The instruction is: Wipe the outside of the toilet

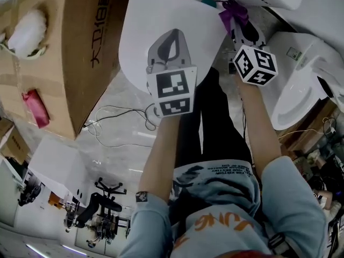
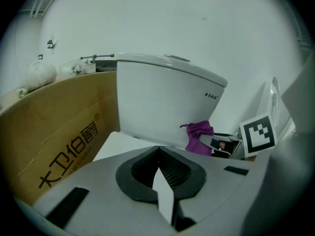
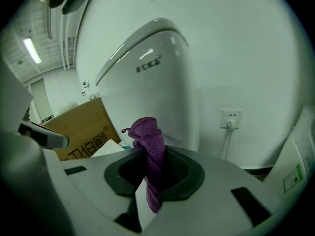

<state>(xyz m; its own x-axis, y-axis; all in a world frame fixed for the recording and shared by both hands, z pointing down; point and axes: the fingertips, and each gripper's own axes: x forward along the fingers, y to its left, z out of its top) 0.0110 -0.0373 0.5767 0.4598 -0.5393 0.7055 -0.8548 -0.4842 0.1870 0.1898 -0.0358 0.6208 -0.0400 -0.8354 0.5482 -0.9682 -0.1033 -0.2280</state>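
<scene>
- The person's light shirt [image 1: 215, 224] is filling the bottom of the head view, with both bare forearms reaching forward from it toward the toilet.
- The left gripper [image 1: 171, 39] is hovering over the closed white toilet lid [image 1: 140, 31]. Its jaws are pressing together with nothing between them, as the left gripper view [image 2: 158, 154] is showing. Whether it is touching the lid cannot be told.
- The right gripper [image 1: 239, 23] is pointing at the rear right of the lid, close under the tank. Its jaws [image 3: 152, 166] are clamping a purple cloth [image 3: 147, 141].
- The cloth is standing up out of the jaws as a bunched roll, with a short tail hanging below them. In the head view the purple cloth [image 1: 232, 11] is lying at the junction of lid and tank; contact with the porcelain cannot be settled.
- The white toilet tank [image 3: 147, 82] is rising directly ahead of both grippers, and is also appearing in the left gripper view [image 2: 162, 97].
- The marker cube [image 2: 258, 133] of the right gripper is showing just right of the cloth in that view.
- A brown cardboard box [image 1: 80, 47] is standing just beside the toilet on the person's left.
- A second white bowl [image 1: 301, 90] is sitting near on the right.
- A wall socket [image 3: 231, 118] with a plugged cord is showing right of the tank.
</scene>
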